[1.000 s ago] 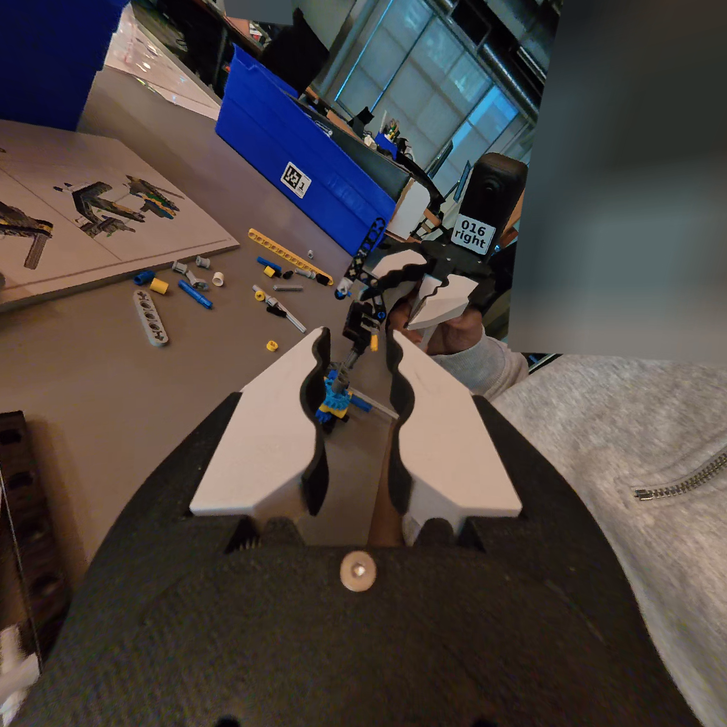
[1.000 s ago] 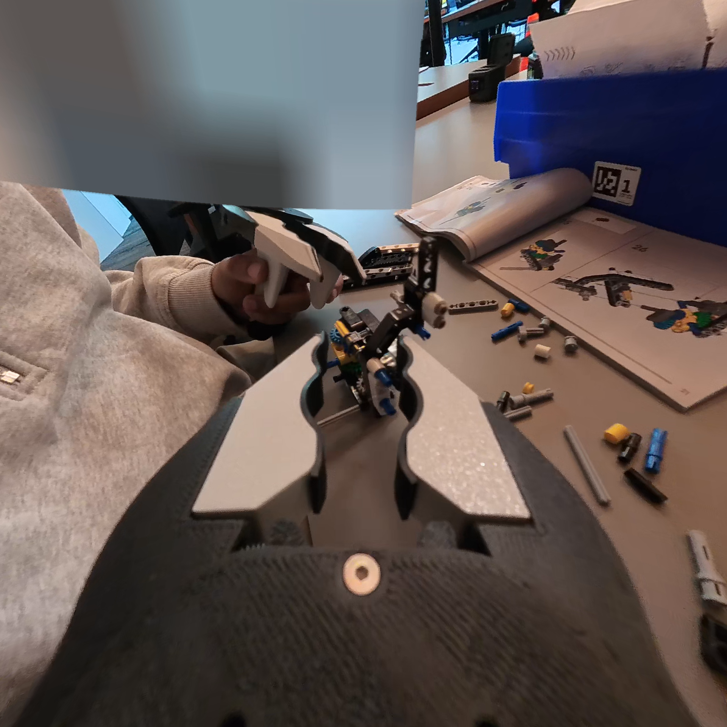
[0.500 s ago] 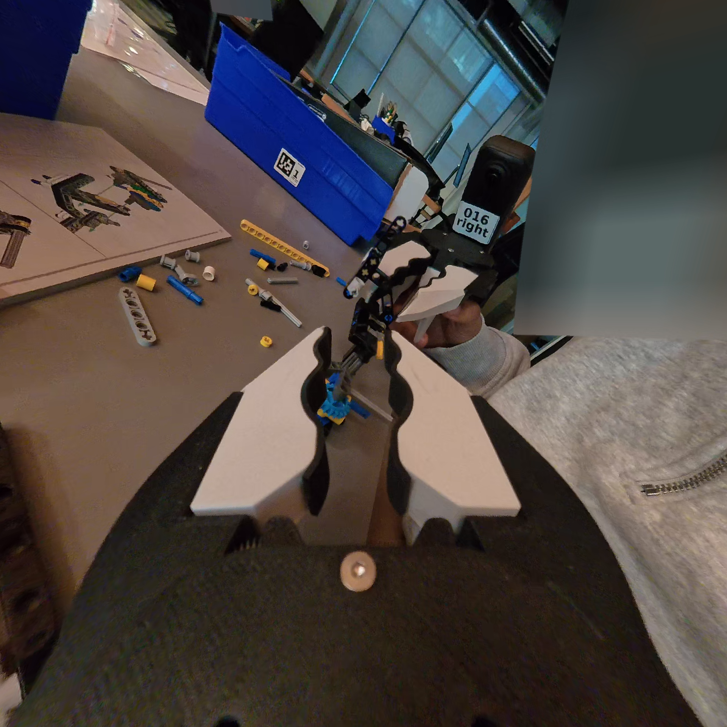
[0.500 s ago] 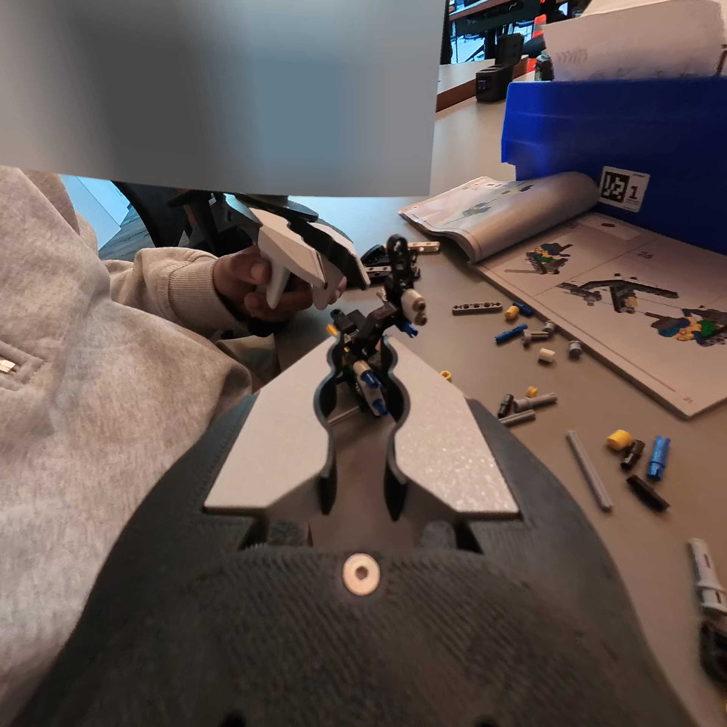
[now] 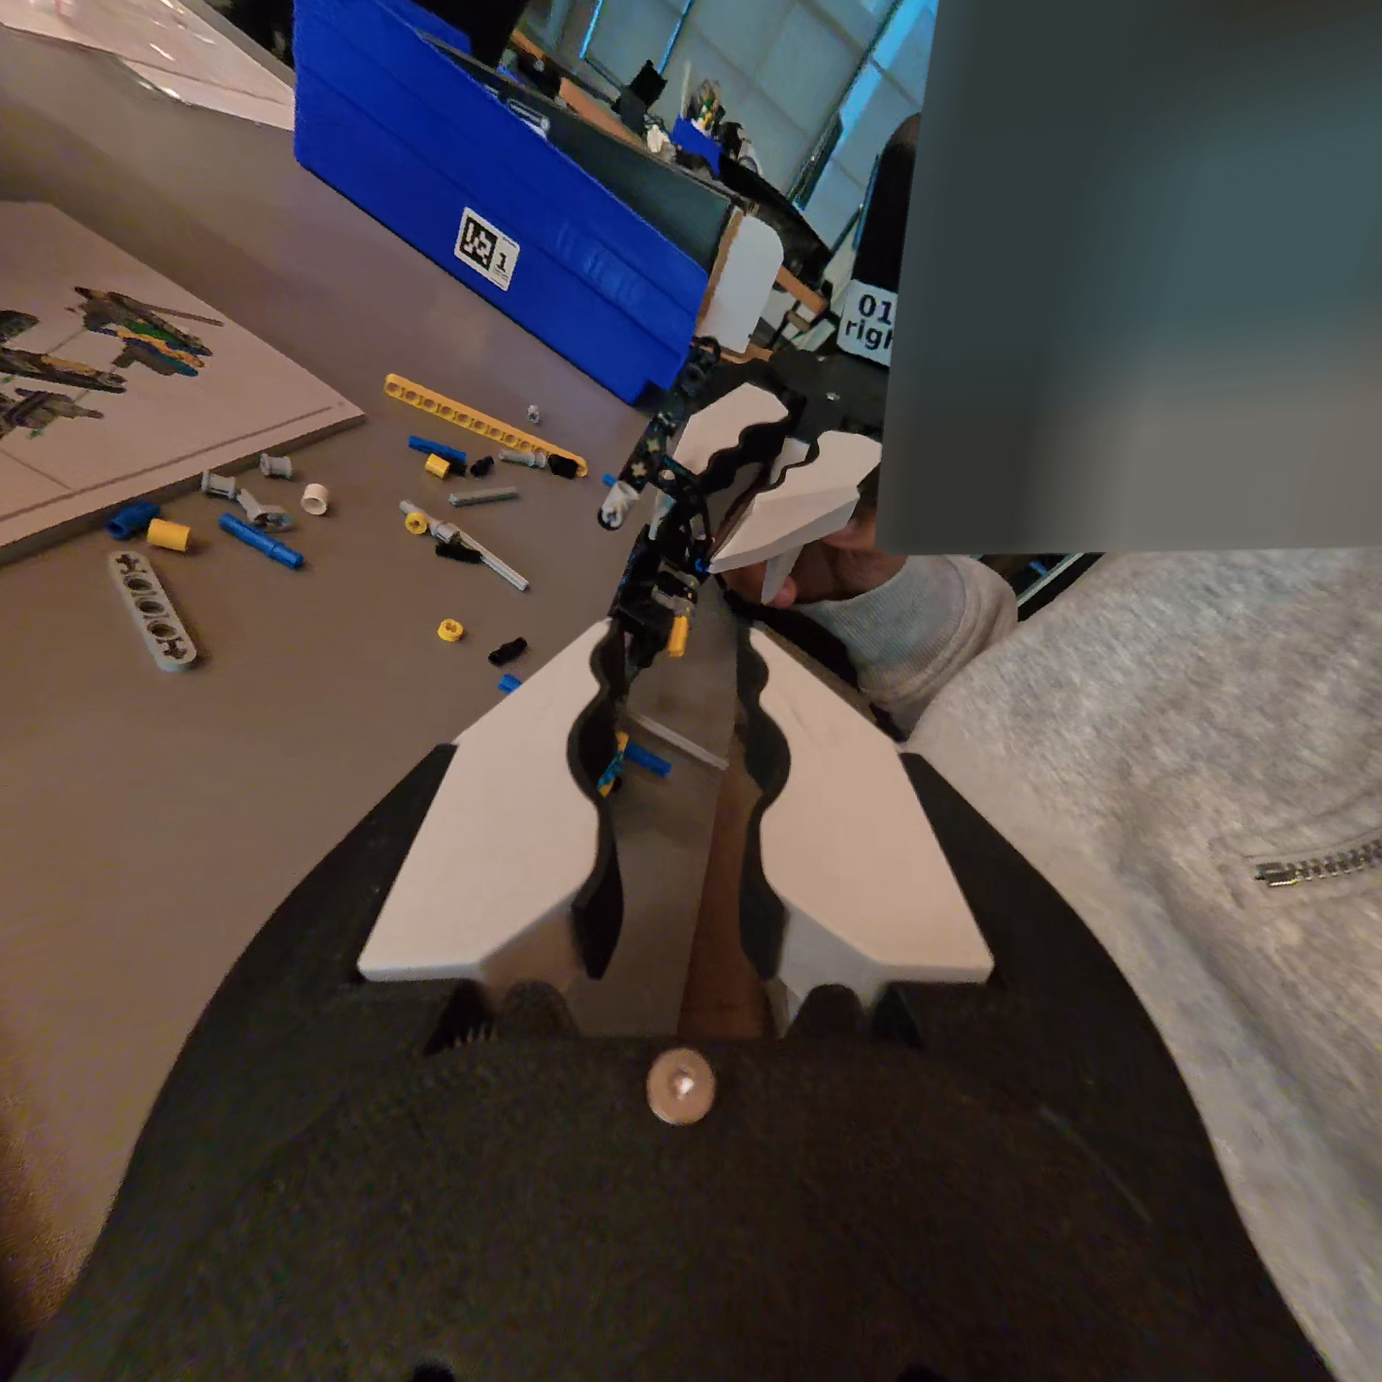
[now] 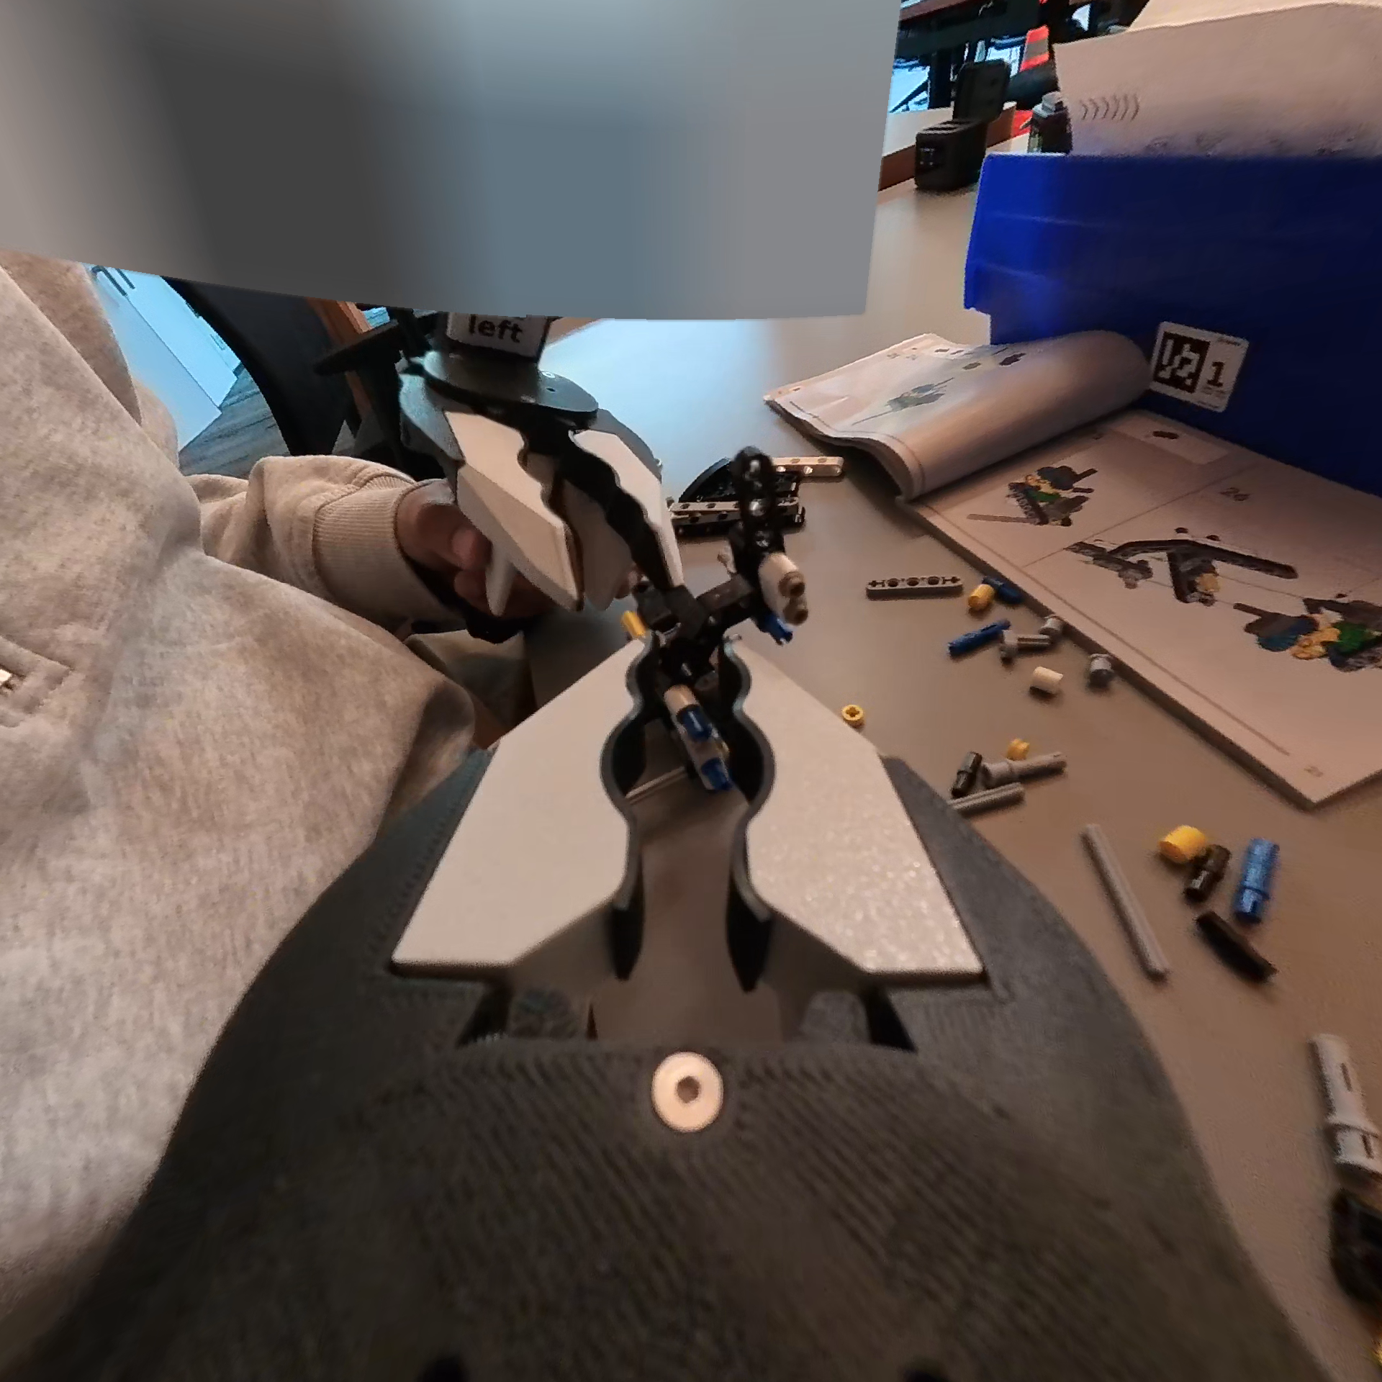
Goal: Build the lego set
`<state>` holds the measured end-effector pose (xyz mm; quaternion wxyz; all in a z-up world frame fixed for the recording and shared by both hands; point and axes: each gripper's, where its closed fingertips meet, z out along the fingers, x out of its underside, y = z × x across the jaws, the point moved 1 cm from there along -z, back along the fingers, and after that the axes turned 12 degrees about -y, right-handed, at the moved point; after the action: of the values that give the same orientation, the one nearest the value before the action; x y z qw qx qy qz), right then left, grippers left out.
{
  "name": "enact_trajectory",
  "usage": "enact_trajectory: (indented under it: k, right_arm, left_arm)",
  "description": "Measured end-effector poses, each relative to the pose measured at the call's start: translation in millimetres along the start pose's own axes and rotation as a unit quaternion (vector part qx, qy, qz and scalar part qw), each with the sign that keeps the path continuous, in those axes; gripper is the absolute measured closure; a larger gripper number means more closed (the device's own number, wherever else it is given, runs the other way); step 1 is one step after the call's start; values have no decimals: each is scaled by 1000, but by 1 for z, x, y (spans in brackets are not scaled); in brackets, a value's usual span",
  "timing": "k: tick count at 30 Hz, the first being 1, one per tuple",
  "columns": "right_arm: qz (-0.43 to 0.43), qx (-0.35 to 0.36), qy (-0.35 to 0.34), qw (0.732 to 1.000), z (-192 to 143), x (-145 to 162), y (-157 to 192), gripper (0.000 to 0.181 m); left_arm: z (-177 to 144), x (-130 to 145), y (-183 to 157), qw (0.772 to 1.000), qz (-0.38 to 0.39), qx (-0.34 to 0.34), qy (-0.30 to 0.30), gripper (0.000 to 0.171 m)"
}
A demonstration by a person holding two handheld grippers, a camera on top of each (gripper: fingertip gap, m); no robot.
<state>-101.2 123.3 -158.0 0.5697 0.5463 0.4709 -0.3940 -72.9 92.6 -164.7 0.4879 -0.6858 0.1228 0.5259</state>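
Right wrist view: right gripper (image 6: 688, 673) pinches the lego assembly (image 6: 703, 636) (left gripper (image 5: 673, 658) spread).

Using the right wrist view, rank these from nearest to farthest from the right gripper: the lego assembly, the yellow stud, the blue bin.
1. lego assembly: between the right gripper fingers.
2. yellow stud: on the table, just right.
3. blue bin: far right, at the back.
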Motion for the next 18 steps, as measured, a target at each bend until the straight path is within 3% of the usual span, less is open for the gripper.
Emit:
enact_trajectory:
  k: [11,14,18]
  right_arm:
    - [2,-3,1,1000,1,0,-1,168]
    - [-6,-1,4,1000,1,1,0,167]
    - [-3,-7,7,1000,4,2,3,168]
  left_arm:
    - [-3,-6,2,1000,-1,-8,-23,140]
    - [-9,-5,6,998,33,-41,-20,136]
    - [-16,8,17,985,125,-112,33,129]
